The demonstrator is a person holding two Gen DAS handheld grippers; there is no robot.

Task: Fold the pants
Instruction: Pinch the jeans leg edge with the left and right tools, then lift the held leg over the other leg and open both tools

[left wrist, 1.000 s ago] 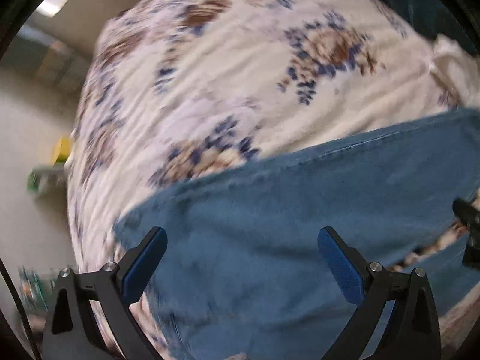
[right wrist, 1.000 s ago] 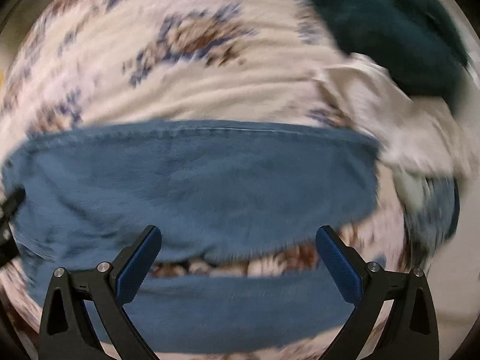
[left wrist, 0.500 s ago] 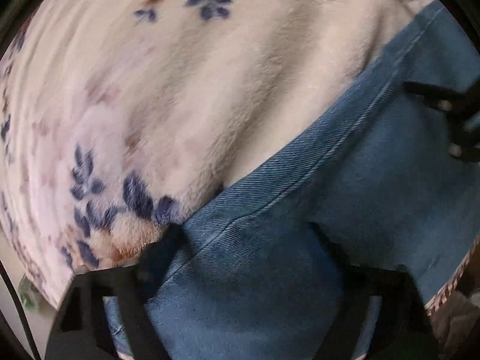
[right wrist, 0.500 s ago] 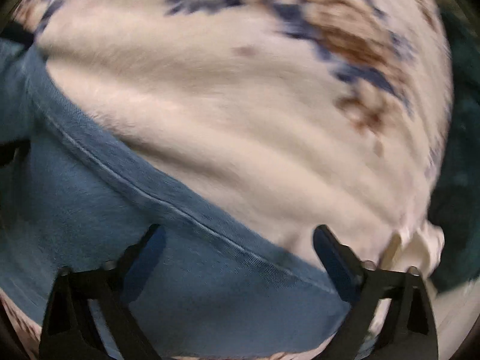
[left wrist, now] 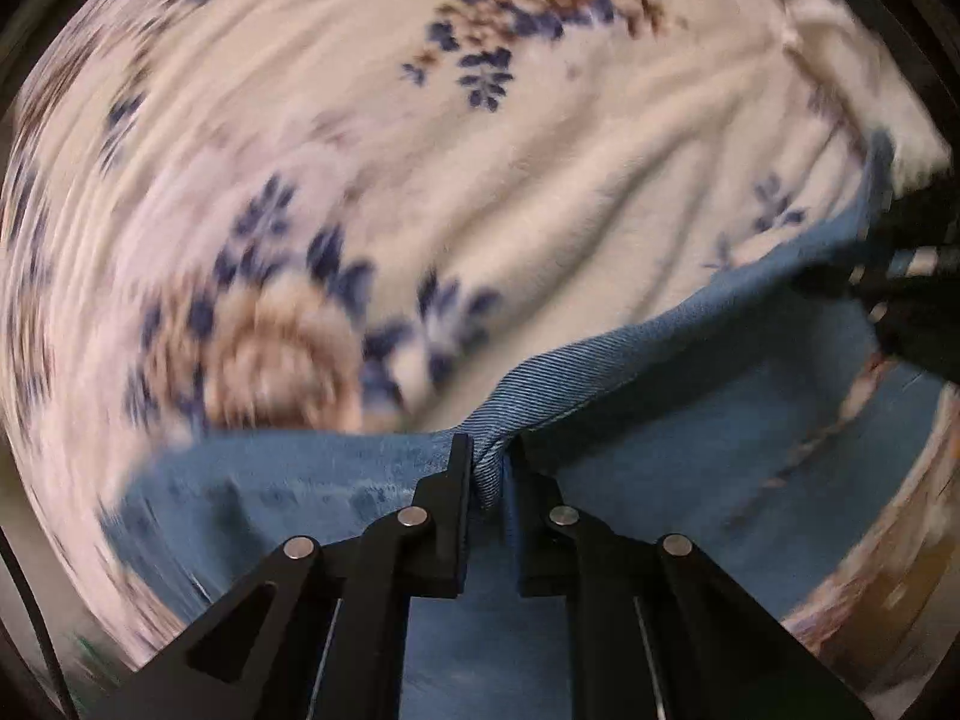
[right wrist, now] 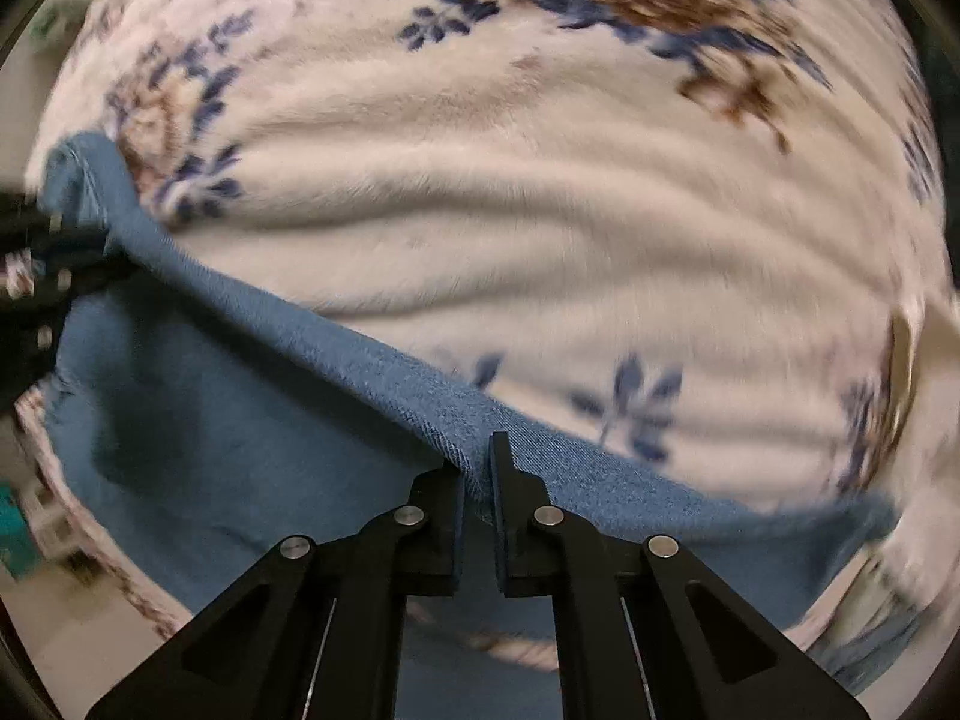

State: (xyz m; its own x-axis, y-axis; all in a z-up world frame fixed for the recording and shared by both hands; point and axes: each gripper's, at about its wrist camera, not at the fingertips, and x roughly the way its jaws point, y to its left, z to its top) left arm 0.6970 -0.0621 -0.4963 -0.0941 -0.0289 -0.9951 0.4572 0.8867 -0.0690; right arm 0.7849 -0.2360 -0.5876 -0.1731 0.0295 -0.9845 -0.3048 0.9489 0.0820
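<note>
Blue denim pants (left wrist: 690, 432) lie on a cream blanket with blue and brown flowers (left wrist: 540, 192). My left gripper (left wrist: 487, 456) is shut on a bunched fold of the pants' upper edge, and the cloth rises in a ridge toward the right. My right gripper (right wrist: 477, 468) is shut on the same edge of the pants (right wrist: 240, 432) farther along. Each gripper shows at the side of the other's view: the right one (left wrist: 912, 276) at the right edge, the left one (right wrist: 42, 264) at the left edge. Both point down at the bed.
The flowered blanket (right wrist: 540, 192) covers the bed in both views. A white cloth (left wrist: 852, 60) lies bunched at the upper right of the left wrist view. Floor and some small objects (right wrist: 24, 516) show past the bed's left edge.
Both grippers came down onto the pants' upper edge and went from wide open to shut on it. The denim edge now stands lifted in a ridge between them.
</note>
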